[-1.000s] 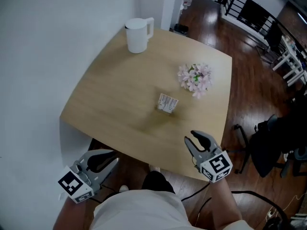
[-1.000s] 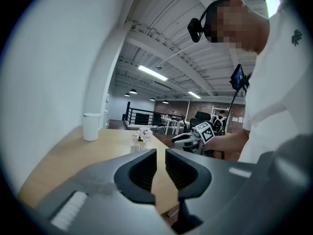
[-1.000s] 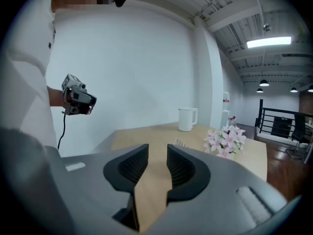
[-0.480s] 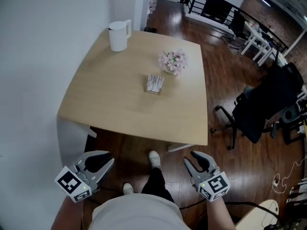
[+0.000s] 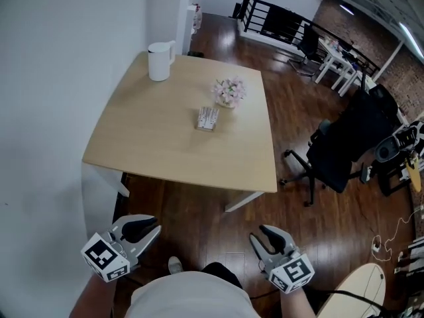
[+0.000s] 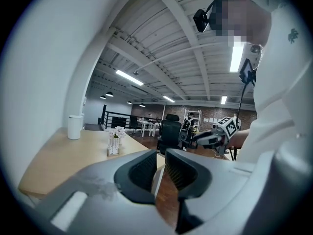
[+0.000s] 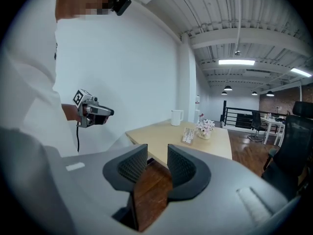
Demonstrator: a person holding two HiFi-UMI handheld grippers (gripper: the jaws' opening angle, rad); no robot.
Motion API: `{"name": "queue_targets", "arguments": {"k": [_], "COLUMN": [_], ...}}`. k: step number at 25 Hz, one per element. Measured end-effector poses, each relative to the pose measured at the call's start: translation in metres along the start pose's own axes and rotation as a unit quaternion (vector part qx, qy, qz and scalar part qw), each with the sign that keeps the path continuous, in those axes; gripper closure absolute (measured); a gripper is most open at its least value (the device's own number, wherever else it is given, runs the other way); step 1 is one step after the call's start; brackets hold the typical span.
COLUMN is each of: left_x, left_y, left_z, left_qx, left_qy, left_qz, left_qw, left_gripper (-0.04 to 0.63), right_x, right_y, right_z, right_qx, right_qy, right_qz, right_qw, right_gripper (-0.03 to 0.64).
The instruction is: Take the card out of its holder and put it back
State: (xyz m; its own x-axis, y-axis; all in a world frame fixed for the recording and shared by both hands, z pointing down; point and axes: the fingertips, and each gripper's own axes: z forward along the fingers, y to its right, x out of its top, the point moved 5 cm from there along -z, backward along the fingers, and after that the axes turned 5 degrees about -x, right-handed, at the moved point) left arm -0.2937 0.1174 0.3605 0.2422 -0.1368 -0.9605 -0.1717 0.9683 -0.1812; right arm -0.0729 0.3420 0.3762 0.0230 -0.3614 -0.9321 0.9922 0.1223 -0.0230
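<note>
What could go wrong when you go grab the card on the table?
1. The flowers stand close beside the card holder, so a reach for the card might knock them over.
2. The card holder looks small and loose on the table, so pulling the card could tip or drag it.

The room is bright and evenly lit. Strip lights (image 6: 131,78) overhead glow white and bleach to flat bars in both gripper views. The dark floor (image 5: 291,105) shines with pale glare, and the table (image 5: 165,144) throws a soft shadow beneath itself. The head view is sharp, with straight lines bowing towards its edges. Both gripper views are round fisheye pictures with black corners. In them the left gripper (image 6: 160,155) and the right gripper (image 7: 157,153) loom close, grey and slightly soft.
</note>
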Motion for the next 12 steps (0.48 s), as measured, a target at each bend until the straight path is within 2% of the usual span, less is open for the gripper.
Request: {"name": "queue_targets", "arguments": {"k": [8,12], "left_x": [0.001,0.004], "left_y": [0.045,0.073], "left_z": [0.007,0.016], "left_qx": [0.009,0.001], "left_qy": [0.008,0.004], "left_qz": [0.006,0.014], "left_qw": [0.9999,0.9999], "left_gripper": [0.534,0.534], "right_x": [-0.001,-0.010], "right_y": [-0.010,-0.011], "right_z": [-0.035,-0.065], "right_qx": [0.018,0.020], "right_qy": [0.019,0.017], "right_qz": [-0.036,-0.028], "right_qw": [0.999,0.999], "right_gripper": [0.485,0.486]}}
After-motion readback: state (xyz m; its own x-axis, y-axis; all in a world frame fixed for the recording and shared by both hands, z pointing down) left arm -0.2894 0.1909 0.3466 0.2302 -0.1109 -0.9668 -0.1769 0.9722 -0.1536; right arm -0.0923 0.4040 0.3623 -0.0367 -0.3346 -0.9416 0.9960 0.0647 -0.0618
